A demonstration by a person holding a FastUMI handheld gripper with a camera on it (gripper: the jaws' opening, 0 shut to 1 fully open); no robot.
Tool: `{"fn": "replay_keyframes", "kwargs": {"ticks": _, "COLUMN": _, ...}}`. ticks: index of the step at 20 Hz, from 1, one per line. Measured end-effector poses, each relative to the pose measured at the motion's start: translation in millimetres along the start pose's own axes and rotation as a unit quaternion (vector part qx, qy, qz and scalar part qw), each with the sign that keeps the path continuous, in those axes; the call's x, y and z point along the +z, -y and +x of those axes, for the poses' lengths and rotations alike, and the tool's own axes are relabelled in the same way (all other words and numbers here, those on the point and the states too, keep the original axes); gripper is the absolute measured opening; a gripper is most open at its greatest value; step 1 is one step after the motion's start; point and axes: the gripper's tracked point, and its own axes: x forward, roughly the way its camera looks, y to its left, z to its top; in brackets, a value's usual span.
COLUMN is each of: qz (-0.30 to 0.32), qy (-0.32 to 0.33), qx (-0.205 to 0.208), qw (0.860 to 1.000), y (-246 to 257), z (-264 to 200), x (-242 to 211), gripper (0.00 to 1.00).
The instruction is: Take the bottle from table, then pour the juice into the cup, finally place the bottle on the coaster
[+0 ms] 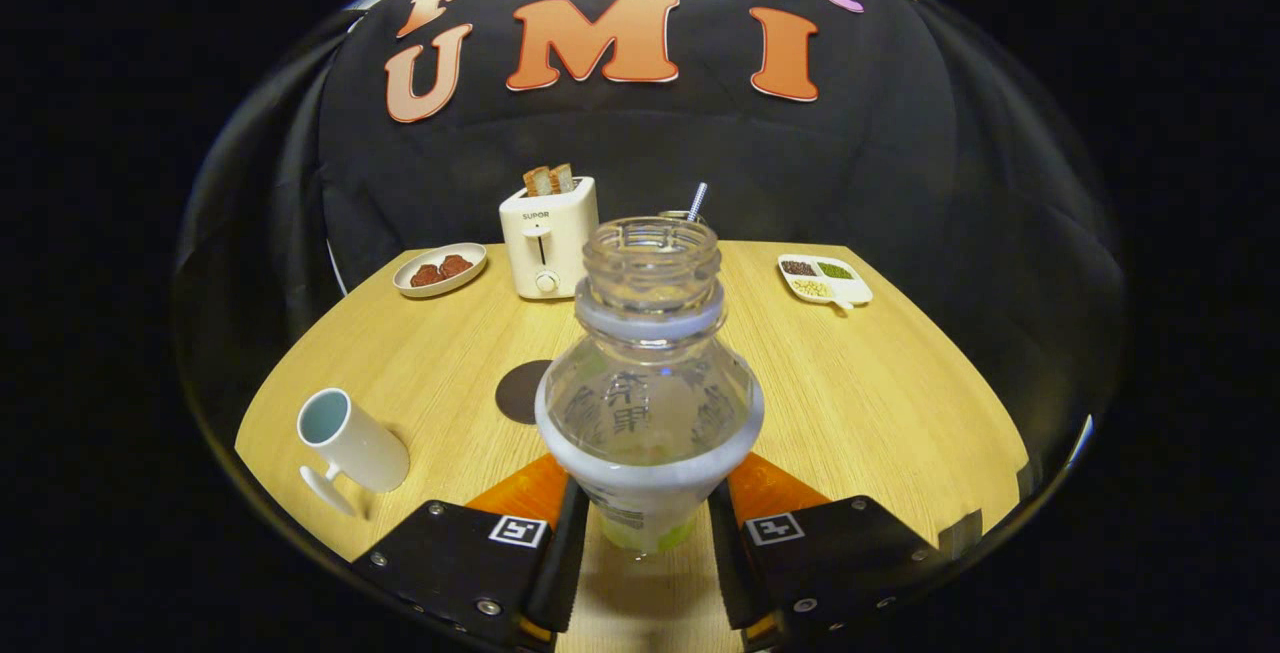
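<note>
The jaws clench the lower body of a clear plastic bottle, held upright above the wooden desk. The bottle is uncapped, its threaded mouth open, with a pale ring at the neck and a label band low on its body. A white cup stands off to the left, a dark round coaster just behind the bottle. Farther back sit a plate of food, a toaster holding bread, and a divided dish.
</note>
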Motion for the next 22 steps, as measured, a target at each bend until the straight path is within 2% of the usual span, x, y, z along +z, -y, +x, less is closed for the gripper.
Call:
{"fn": "replay_keyframes", "kwargs": {"ticks": 6, "qz": -0.069, "qy": 0.013, "qx": -0.015, "qw": 0.997, "y": -24.7, "z": -20.5, "x": 31.1, "gripper": 0.57}}
{"fn": "replay_keyframes", "kwargs": {"ticks": 10, "qz": -0.137, "qy": 0.019, "qx": -0.025, "qw": 0.99, "y": -42.6, "z": -24.9, "x": 41.1, "gripper": 0.58}}
{"fn": "replay_keyframes", "kwargs": {"ticks": 17, "qz": -0.262, "qy": 0.039, "qx": -0.027, "qw": 0.964, "y": -84.8, "z": -28.7, "x": 56.7, "gripper": 0.58}}
{"fn": "replay_keyframes", "kwargs": {"ticks": 22, "qz": -0.353, "qy": 0.058, "qx": -0.029, "qw": 0.934, "y": -114.8, "z": -26.6, "x": 64.3, "gripper": 0.57}}
